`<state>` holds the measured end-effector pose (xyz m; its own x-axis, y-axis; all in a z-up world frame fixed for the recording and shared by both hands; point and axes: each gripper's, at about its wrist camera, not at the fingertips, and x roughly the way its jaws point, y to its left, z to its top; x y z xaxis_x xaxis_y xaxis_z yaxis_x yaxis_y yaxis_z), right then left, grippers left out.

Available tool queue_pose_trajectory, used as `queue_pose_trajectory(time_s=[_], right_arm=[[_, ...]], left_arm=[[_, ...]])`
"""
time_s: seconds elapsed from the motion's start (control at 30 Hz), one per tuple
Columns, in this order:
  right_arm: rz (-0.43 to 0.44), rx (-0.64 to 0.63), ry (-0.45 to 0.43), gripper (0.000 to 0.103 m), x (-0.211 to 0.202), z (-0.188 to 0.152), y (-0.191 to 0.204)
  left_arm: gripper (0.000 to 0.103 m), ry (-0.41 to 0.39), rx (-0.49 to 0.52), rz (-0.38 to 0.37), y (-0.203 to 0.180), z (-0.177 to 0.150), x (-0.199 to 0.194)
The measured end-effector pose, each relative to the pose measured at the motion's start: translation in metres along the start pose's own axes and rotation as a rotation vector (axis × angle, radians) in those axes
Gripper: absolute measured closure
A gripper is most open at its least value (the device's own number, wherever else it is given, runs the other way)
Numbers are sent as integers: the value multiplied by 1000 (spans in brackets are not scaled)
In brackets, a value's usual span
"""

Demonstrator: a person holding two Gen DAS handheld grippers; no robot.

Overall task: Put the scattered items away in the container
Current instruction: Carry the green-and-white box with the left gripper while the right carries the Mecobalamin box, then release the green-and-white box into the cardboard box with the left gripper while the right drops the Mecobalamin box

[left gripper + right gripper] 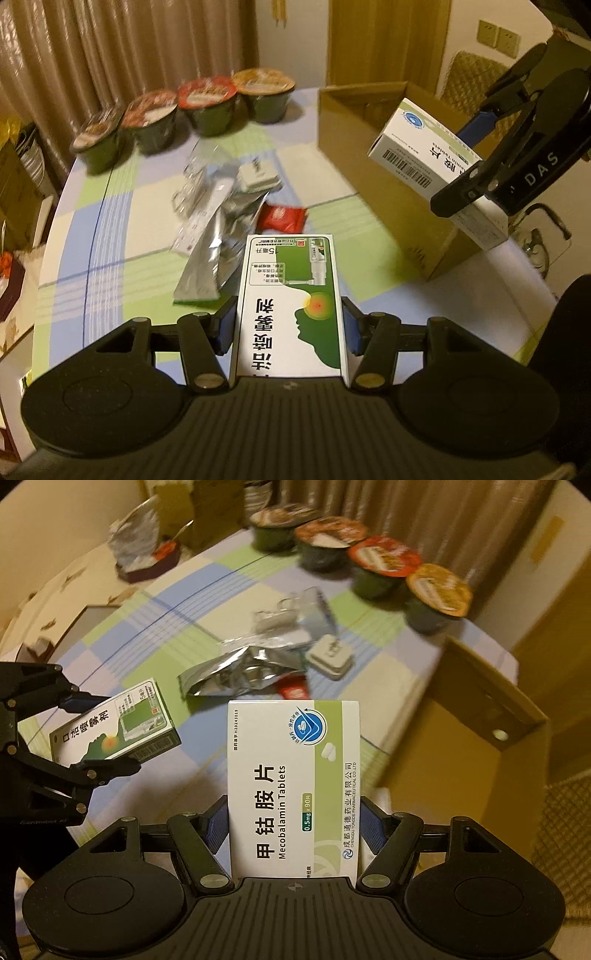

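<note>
Warm dim indoor light is tinting everything yellow. Beige curtains [92,55] are hanging behind the tabletop's far edge. A wooden door [384,40] is standing beside them, a cream wall with sockets [498,37] to its right. A checked cloth [110,240] is covering the round table.

A checked-cloth table [110,236] carries four noodle cups [207,103], foil packets [221,221], a red sachet [282,218] and a cardboard box [388,184].

Both the left gripper [289,325] and right gripper [293,823] clamp fingers on something, raised.
</note>
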<state>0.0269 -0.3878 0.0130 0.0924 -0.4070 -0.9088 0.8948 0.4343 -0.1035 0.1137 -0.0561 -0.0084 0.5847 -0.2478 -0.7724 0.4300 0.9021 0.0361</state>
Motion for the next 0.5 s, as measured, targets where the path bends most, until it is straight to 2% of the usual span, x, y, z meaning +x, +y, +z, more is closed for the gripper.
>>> queue_pose_trajectory(time_s=[0.27,0.5], right_arm=[[-74,118,-41,30,-45,-31,-49],[-111,228,-59,30,-63,-54,-92]], left_arm=[[52,-64,25,-79,-43,41,-7],[52,-109,77,-130,-88,80,0]])
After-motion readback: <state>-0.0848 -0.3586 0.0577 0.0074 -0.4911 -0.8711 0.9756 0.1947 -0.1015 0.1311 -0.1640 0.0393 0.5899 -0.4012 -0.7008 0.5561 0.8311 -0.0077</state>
